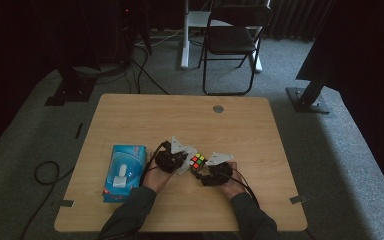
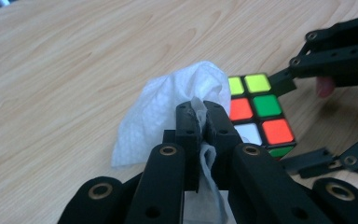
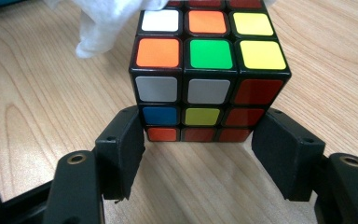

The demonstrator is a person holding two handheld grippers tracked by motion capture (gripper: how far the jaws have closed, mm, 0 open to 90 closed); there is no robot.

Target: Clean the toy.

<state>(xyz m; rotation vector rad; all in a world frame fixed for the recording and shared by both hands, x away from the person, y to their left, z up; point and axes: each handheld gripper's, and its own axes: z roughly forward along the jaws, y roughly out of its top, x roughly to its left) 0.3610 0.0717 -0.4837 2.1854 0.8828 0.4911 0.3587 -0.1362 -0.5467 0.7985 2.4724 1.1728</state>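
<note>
A scrambled Rubik's cube [image 1: 197, 161] [image 3: 209, 53] stands on the wooden table [image 1: 180, 115], near its front middle. My right gripper [image 1: 203, 173] [image 3: 200, 122] is shut on it, with one black jaw against each lower side of the cube [image 2: 256, 114]. My left gripper [image 1: 180, 161] [image 2: 203, 112] is shut on a crumpled white tissue [image 2: 168, 102] [image 1: 187, 164]. The tissue [image 3: 102, 23] bulges past the jaws and rests against the cube's left side.
A blue tissue pack [image 1: 124, 172] lies on the table left of my left hand. A round grommet [image 1: 218, 108] sits near the far edge. A black folding chair [image 1: 232, 40] stands beyond the table, and cables [image 1: 45, 172] trail on the floor at left.
</note>
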